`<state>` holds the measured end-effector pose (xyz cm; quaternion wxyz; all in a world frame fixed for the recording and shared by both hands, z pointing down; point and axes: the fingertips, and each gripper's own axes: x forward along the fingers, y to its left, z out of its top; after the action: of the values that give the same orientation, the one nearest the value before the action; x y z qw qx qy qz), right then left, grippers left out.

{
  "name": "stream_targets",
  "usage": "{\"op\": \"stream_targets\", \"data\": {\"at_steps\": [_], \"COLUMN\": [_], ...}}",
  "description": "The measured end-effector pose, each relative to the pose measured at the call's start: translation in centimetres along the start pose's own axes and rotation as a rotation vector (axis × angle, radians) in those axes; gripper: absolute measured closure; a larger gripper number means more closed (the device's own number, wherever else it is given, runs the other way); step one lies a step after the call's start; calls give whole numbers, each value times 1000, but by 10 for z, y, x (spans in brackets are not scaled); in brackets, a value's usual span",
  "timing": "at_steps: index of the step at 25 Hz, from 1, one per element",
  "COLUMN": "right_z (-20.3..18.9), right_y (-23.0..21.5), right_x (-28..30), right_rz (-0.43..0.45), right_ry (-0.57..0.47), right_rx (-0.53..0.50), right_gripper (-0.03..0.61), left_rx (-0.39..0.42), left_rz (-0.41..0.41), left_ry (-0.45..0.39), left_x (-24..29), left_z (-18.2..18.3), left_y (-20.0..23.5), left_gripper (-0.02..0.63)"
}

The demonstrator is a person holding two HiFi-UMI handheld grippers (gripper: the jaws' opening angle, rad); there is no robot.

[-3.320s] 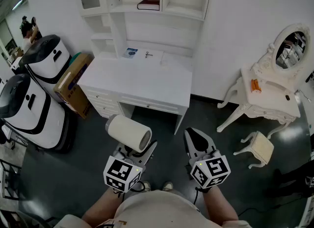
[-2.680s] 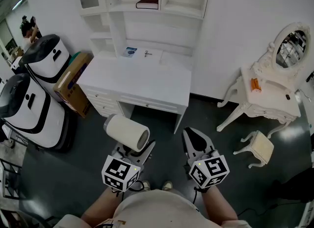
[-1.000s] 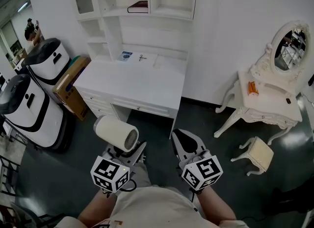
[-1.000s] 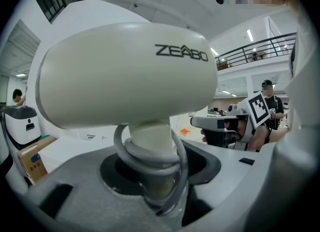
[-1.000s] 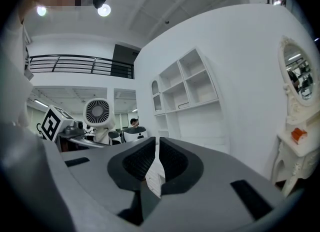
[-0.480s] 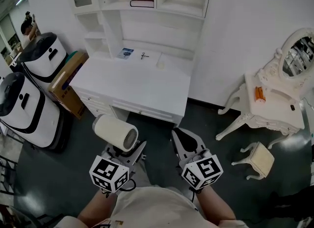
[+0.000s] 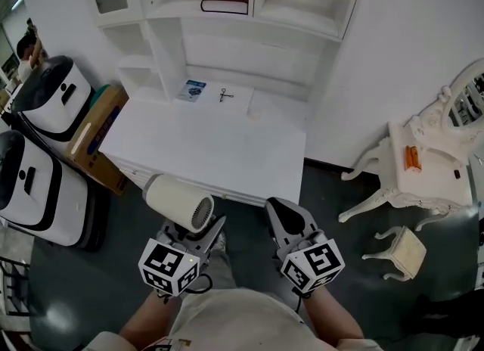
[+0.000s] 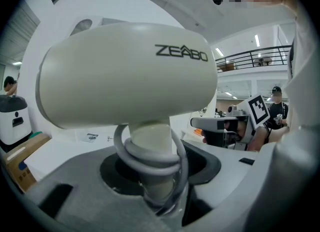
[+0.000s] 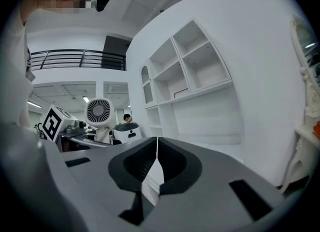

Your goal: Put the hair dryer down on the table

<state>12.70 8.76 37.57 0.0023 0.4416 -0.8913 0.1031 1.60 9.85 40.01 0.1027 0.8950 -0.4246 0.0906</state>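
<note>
Hair dryer (image 7: 178, 202) clamped in left gripper (image 7: 190, 230), lower left; right gripper (image 7: 281, 217) closed, empty; table (image 7: 219, 149) ahead, set-down pending.

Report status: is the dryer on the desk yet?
Not yet. Done: dryer is gripped, left gripper shut on its handle, at the desk front edge. In hand: holding it off the desktop. Left: set it on the desktop, release. Idle: right gripper shut, empty.

Brand name ZEABO, dark capital letters, printed on the cream barrel of the hair dryer (image 8: 125, 71)
</note>
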Motion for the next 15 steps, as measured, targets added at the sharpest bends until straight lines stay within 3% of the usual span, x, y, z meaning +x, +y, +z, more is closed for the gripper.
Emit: {"op": "stream_targets", "data": {"at_steps": [15], "right_z": [45], "right_y": [-43], "right_x": [195], "right_rz": [-76], "right_ry": [26], "right_rx": [-23], "right_gripper": [554], "left_rx": [3], "left_rz": [-47], "left_ry": [12], "left_x": [80], "left_z": [63], "left_y": [192], "left_gripper": [402]}}
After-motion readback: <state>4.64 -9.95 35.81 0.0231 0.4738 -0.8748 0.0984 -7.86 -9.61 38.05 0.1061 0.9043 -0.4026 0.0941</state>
